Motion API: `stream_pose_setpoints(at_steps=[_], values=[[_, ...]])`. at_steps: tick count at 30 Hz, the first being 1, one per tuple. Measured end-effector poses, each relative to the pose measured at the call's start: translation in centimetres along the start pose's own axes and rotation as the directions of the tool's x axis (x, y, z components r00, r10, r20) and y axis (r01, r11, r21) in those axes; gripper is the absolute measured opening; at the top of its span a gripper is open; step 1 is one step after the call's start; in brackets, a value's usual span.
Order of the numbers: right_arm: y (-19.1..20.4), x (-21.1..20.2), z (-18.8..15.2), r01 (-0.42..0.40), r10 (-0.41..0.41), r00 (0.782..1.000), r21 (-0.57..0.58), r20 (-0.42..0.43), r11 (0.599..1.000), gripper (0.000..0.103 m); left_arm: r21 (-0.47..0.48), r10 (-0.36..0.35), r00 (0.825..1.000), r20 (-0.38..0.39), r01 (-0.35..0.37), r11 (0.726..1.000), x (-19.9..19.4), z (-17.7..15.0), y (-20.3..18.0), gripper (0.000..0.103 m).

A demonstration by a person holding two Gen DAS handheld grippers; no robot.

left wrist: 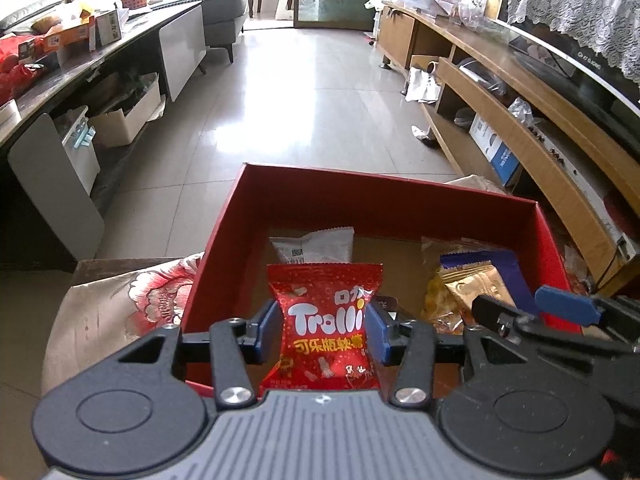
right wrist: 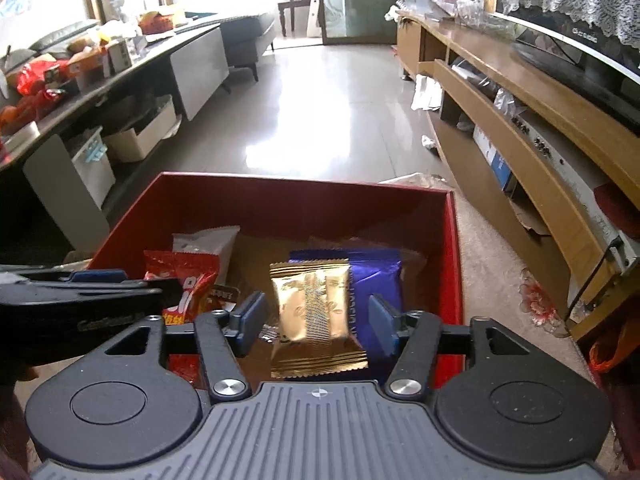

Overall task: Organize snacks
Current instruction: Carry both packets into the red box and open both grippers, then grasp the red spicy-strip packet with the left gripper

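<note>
My left gripper (left wrist: 325, 328) is shut on a red Trolli gummy packet (left wrist: 326, 320) and holds it upright over the near side of the red box (left wrist: 384, 200). My right gripper (right wrist: 316, 322) is open over the box (right wrist: 280, 196); a gold packet (right wrist: 314, 312) lies between its pads without touching them, on top of a blue packet (right wrist: 380, 276). A white packet (left wrist: 316, 246) lies at the back of the box. In the left wrist view the gold packet (left wrist: 476, 286) and the blue packet (left wrist: 508, 272) lie at the right. The Trolli packet also shows in the right wrist view (right wrist: 188, 280).
The box stands on a floral cloth (left wrist: 132, 300). A wooden TV cabinet (left wrist: 520, 92) runs along the right, a dark cluttered table (left wrist: 100, 56) along the left. Tiled floor (left wrist: 304, 92) lies beyond the box.
</note>
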State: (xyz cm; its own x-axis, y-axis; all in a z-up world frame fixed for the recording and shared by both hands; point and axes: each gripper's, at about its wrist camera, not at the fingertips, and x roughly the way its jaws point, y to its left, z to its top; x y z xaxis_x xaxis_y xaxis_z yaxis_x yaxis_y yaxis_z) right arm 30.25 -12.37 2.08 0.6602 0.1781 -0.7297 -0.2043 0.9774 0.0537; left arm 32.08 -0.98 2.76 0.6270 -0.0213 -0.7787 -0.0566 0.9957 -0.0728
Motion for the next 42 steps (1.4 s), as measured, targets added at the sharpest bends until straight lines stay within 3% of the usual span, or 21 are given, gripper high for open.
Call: stream_pose_setpoints(at_steps=[9,23,32,42], values=[[-0.7,-1.0,0.5,0.001,-0.002,1.000,0.025,0.027,1.000,0.067,-0.008,-0.030,1.000,-0.002,0.030,1.000,-1.4,-0.4,1.0,0.052],[0.6,-3.8,-1.9,0.006,-0.006,1.000,-0.007,-0.003,1.000,0.070,0.053,-0.053,0.996,-0.066,0.056,0.997,-3.9,-4.7,2.6,0.053],[1.9,-5.3,-4.2,-0.021,0.020,0.999,-0.037,-0.040,0.999,0.070,0.100,-0.095,0.975,-0.200,0.116,0.988,-1.1,-8.1,4.3,0.057],[2.8,-5.2,-5.4,-0.053,0.049,0.995,-0.047,-0.083,0.998,0.071,0.105,-0.162,0.961,-0.223,0.189,0.976,0.8,-8.1,4.3,0.066]])
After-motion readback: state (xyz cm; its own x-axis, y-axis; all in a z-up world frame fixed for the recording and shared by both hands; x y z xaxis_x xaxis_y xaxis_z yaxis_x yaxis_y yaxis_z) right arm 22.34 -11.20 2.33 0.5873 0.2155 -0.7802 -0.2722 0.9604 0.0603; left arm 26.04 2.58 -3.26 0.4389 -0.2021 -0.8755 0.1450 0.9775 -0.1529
